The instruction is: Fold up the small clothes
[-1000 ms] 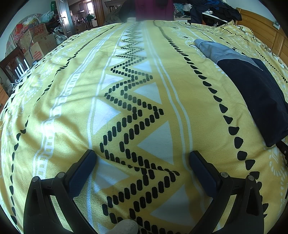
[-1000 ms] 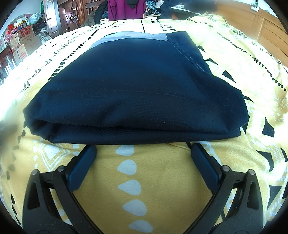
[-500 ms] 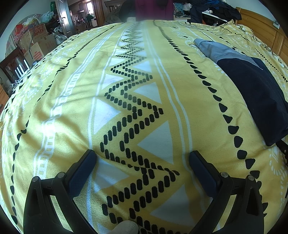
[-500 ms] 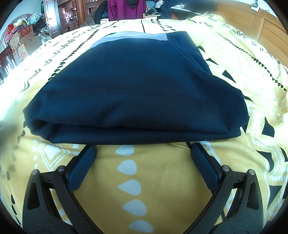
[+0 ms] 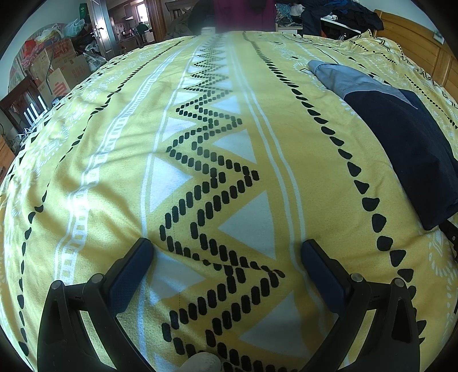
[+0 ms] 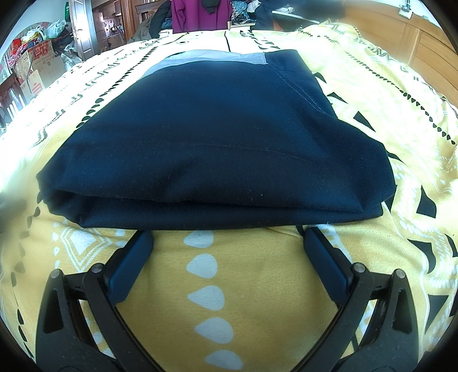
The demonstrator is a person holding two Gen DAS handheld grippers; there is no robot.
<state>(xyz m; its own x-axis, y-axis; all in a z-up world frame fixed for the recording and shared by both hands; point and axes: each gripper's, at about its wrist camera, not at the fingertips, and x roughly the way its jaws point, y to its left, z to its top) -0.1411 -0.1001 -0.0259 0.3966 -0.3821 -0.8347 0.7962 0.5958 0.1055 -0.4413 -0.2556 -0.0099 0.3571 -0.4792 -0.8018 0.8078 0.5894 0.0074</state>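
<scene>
A navy garment (image 6: pixel 217 148) with a light blue-grey band at its far end lies folded flat on the yellow patterned bedspread (image 6: pixel 257 286). My right gripper (image 6: pixel 227 240) is open, its fingertips just short of the garment's near folded edge, nothing between them. In the left wrist view the same garment (image 5: pixel 406 143) lies far to the right. My left gripper (image 5: pixel 226 249) is open over bare bedspread (image 5: pixel 114 171), holding nothing. A sliver of the other gripper shows at the right edge, beside the garment.
Cardboard boxes (image 5: pixel 57 71) and bags pile up beyond the bed's left side by a doorway. A wooden headboard (image 5: pixel 438 57) runs along the right. Clothes (image 6: pixel 200 14) hang and lie heaped past the far edge of the bed.
</scene>
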